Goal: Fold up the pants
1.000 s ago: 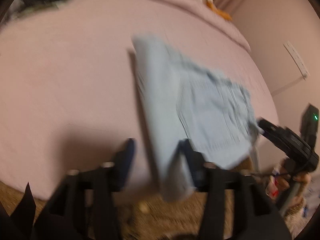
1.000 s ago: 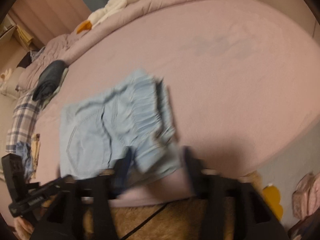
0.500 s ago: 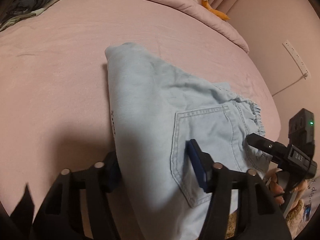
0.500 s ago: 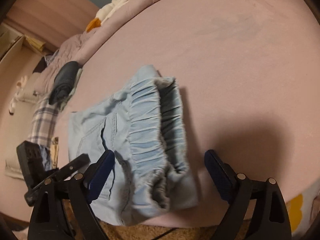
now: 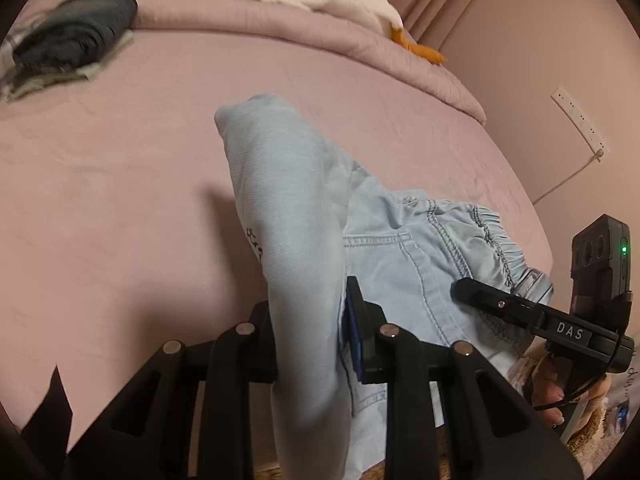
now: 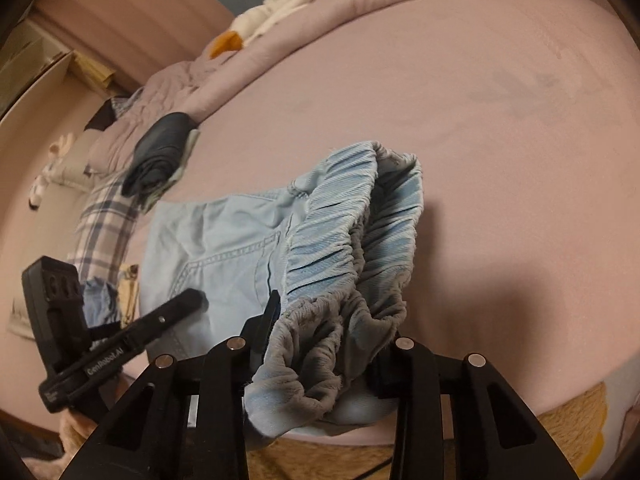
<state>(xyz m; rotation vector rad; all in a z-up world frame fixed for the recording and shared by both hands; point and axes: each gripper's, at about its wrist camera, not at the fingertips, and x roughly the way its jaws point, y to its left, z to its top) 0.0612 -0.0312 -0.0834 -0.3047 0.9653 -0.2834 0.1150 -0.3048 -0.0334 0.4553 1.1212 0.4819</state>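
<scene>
The right gripper [image 6: 320, 340] at bottom centre clamps the bunched waistband of the pants [image 6: 224, 248], which lie mid-frame on the bed [image 6: 500, 120]. The left gripper [image 6: 192, 300] reaches in from lower left.

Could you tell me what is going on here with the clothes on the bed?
A person is folding light blue pants on a pink bed, with a handheld tool in each hand. The left tool is clamped on a folded ridge of fabric, and the right tool is clamped on the bunched elastic waistband. The near edge of the pants hangs over the side of the bed.
</scene>
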